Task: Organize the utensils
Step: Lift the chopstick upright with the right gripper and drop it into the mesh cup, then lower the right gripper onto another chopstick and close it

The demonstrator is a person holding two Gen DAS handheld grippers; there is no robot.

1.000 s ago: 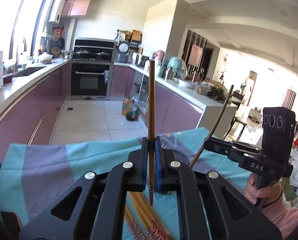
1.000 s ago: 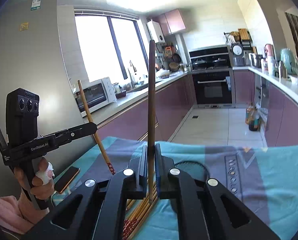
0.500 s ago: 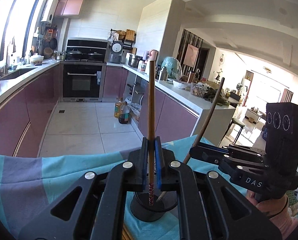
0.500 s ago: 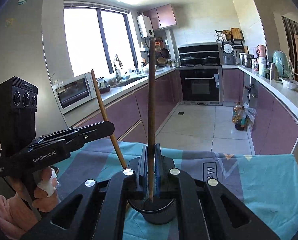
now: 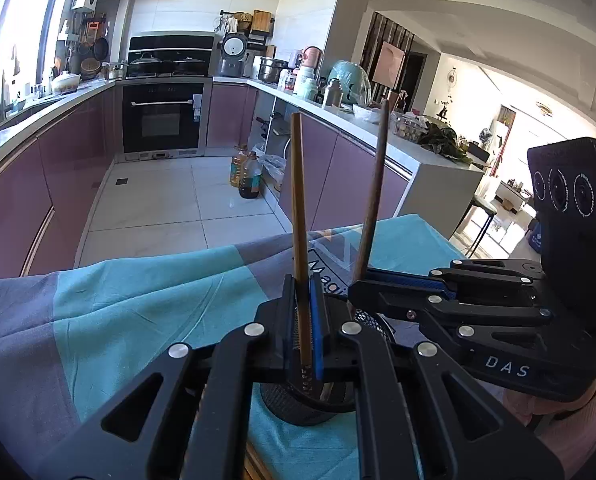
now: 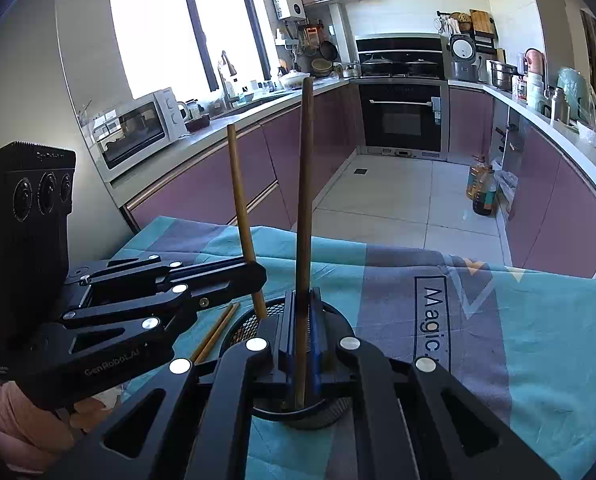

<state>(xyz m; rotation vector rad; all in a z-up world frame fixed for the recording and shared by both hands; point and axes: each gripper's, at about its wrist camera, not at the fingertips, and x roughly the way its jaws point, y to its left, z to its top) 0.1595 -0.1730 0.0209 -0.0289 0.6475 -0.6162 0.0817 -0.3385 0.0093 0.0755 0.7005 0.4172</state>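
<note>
Evidently light, stiff and slick, each chopstick is pinched near its lower end: left fingers clamp one chopstick, right fingers another, tips over the mesh holder below.

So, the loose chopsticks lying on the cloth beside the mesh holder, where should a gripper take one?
Probably on the bare shaft, from above, jaws across its length: the chopsticks lie flat on the cloth, close beside the holder, so a sideways approach has no room.
</note>
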